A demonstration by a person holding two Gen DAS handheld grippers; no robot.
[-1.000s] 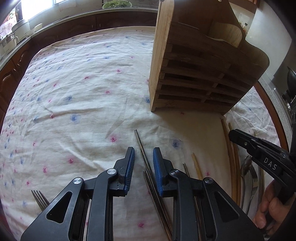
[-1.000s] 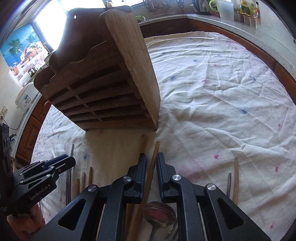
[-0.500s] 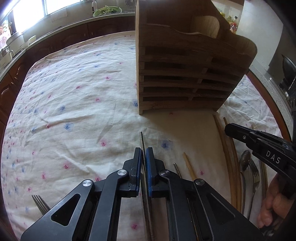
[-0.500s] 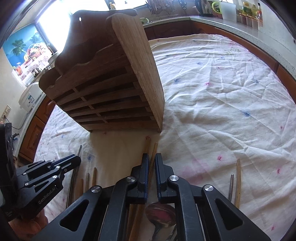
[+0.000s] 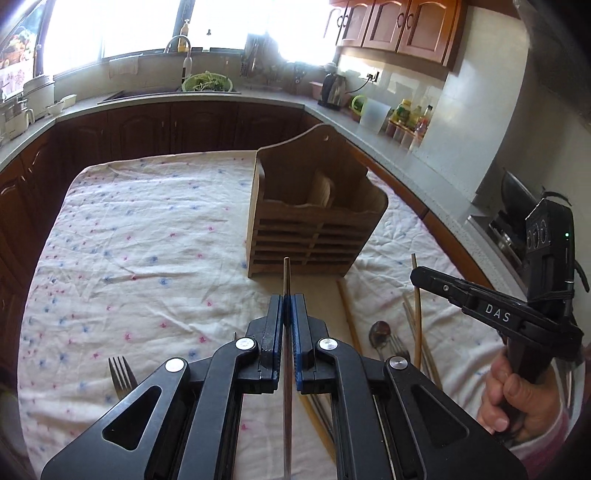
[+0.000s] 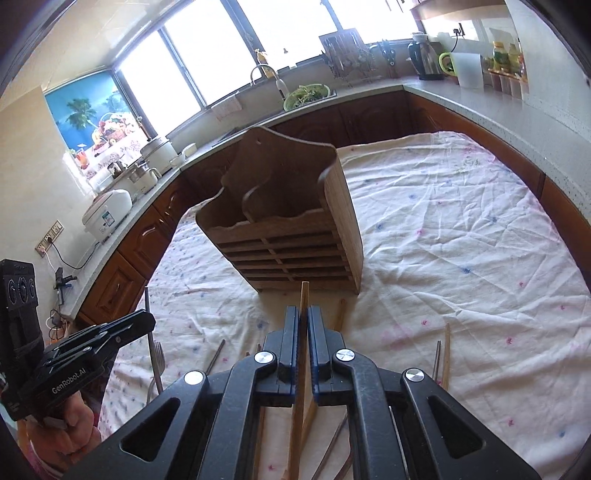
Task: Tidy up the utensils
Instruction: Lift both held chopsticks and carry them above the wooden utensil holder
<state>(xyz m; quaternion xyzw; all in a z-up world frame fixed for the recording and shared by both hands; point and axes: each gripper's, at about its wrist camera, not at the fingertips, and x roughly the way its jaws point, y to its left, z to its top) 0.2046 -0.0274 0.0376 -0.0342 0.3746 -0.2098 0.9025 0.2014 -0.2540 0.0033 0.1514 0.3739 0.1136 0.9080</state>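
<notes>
While both pairs of jaws are squeezed tight, each one holds a single stick. The left gripper [image 5: 287, 306] pinches a thin metal chopstick [image 5: 287, 280] between its blue pads, and the tip pokes out past the jaws toward the wooden utensil holder [image 5: 314, 229]. The right gripper [image 6: 303, 317] pinches a wooden chopstick [image 6: 303, 295] the same way, with its tip sticking out in front of the jaws. Under and beside the left jaws, more things lie on the flowery tablecloth [image 5: 147, 229]: a fork [image 5: 120, 376] off to the left, and to the right a spoon [image 5: 380, 330], another fork [image 5: 397, 343] and some loose wooden chopsticks [image 5: 347, 314]. In the right wrist view, more wooden chopsticks [image 6: 447, 347] lie to the right of the jaws, and a fork [image 6: 159, 354] lies to the left. A hand [image 5: 517, 395] grips the handle of the right gripper. Just past both sets of jaws stands the wooden utensil holder, upright on the cloth, with slats on its front and open slots on top. Far behind it run the kitchen counter [image 5: 258, 98], a sink [image 5: 140, 92] with a bowl of greens [image 5: 208, 82], and a bright window [image 5: 129, 26].
</notes>
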